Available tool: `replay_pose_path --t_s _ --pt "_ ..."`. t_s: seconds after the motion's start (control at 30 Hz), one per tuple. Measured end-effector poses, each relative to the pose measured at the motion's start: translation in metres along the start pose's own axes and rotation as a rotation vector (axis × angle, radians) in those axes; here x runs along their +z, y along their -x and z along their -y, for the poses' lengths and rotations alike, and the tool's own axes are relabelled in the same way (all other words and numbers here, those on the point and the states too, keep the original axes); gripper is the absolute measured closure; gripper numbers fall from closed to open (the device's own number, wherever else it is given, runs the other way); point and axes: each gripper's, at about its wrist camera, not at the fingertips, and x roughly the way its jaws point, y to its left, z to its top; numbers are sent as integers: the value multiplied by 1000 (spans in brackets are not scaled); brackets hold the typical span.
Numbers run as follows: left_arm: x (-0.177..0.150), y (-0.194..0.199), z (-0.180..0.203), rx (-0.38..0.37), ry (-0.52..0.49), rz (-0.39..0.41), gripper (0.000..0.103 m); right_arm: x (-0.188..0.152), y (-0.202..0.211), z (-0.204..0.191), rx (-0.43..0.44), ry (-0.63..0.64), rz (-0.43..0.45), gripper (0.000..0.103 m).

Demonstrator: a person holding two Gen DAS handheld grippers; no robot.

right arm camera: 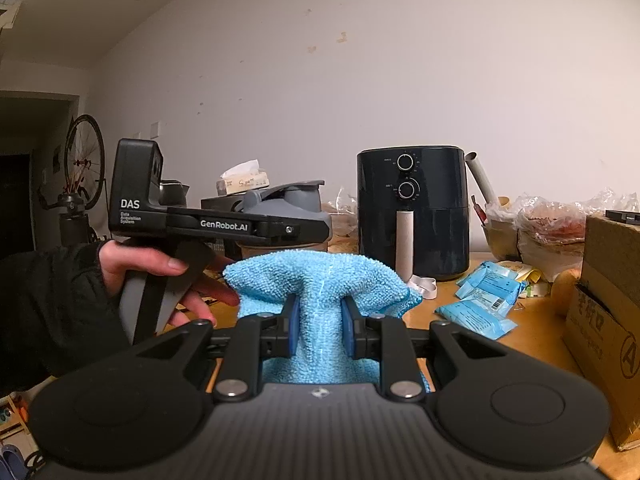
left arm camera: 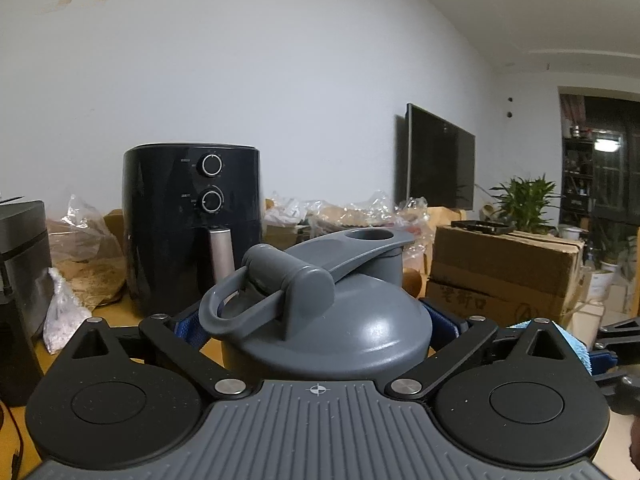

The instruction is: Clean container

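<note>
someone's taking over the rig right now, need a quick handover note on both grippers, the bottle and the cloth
Left gripper: shut on the grey shaker bottle, lid on, flip cap up; its base is hidden.
Right gripper: shut on the blue microfibre cloth, bunched between the fingers, just to the right of the bottle and not touching it.
Behind, on the wooden table: black air fryer, cardboard box, blue packets.
Done: bottle and cloth both gripped.
Left: bring the cloth onto the bottle and wipe it; nothing shows any wiping yet.
</note>
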Motion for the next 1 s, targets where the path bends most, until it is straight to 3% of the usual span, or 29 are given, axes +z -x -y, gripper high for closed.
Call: replay_pose_path --t_s 0.47,0.73,1.0 --pt "-1 7 17 111 13 15 0 2 -4 5 -42 -24 -13 83" --pt "-2 11 29 204 33 50 0 3 -6 4 -98 -6 -20 83" --pt "-3 15 41 312 51 97 0 1 -4 4 -101 -5 -19 83"
